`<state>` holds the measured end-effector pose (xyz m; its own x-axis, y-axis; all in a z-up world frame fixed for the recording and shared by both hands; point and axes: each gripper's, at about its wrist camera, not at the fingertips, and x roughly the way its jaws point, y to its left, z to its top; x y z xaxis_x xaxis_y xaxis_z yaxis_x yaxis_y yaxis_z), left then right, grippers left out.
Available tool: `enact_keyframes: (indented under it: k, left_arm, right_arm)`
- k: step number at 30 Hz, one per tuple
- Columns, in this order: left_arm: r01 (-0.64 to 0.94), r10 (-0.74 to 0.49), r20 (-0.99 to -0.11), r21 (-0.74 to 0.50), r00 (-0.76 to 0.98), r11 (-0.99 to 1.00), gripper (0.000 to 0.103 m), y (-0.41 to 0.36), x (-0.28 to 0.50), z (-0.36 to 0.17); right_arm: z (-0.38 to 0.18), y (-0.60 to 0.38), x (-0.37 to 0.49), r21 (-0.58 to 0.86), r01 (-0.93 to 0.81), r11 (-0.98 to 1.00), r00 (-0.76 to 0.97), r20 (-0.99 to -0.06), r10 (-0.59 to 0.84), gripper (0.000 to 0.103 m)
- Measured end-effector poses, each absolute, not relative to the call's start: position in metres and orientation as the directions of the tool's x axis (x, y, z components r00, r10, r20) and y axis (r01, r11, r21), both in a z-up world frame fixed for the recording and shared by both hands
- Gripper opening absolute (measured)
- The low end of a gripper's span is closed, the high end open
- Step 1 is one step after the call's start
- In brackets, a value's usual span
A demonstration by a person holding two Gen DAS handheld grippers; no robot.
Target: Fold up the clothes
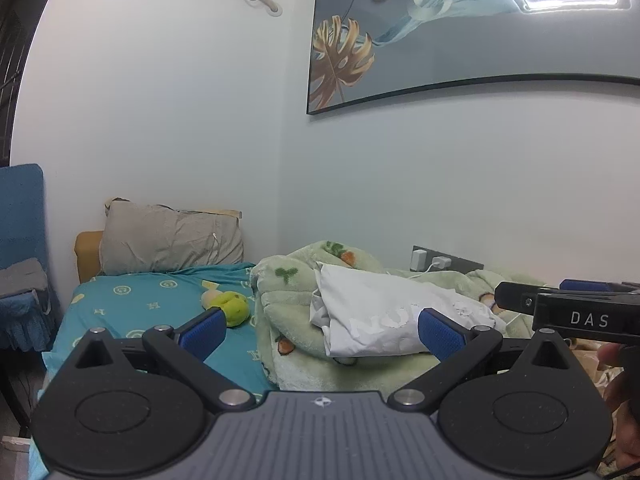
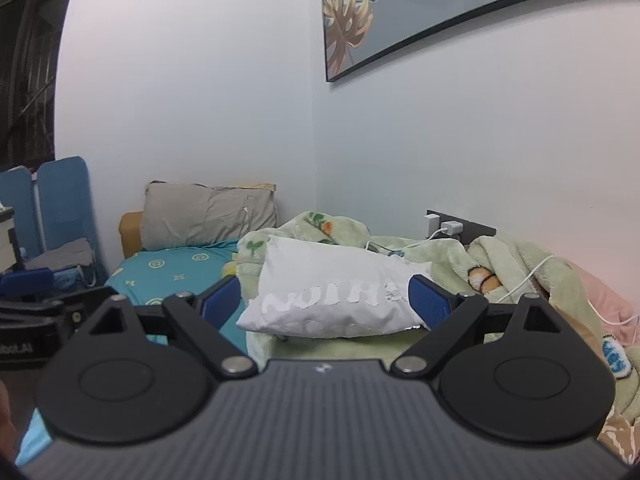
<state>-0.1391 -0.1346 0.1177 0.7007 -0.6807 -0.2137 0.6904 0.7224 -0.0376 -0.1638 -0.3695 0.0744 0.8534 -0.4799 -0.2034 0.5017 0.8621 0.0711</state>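
Note:
A white garment (image 1: 380,312) with faded white lettering lies folded into a compact bundle on a green fleece blanket (image 1: 296,352) on the bed; it also shows in the right wrist view (image 2: 332,300). My left gripper (image 1: 322,330) is open and empty, held back from the bundle. My right gripper (image 2: 322,298) is open and empty, its fingers framing the bundle without touching it. The right gripper's body shows at the right edge of the left wrist view (image 1: 576,312).
A teal sheet (image 1: 152,300) covers the bed's left part, with a yellow-green plush toy (image 1: 230,306) and a grey pillow (image 1: 172,240). A wall socket with white chargers (image 2: 448,228) and cables sits behind the blanket. A blue chair (image 2: 60,208) stands left.

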Motion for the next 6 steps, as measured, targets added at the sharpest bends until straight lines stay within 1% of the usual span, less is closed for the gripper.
enact_keyframes:
  k: [6]
  left_arm:
    - [0.699,-0.689,-0.212,-0.035,0.693,0.714,0.103,-0.1314,-0.1390,0.1160]
  right_arm:
    - [0.0704,-0.3701,-0.1667,0.080,0.513,0.854,0.847,-0.207,-0.490,0.092]
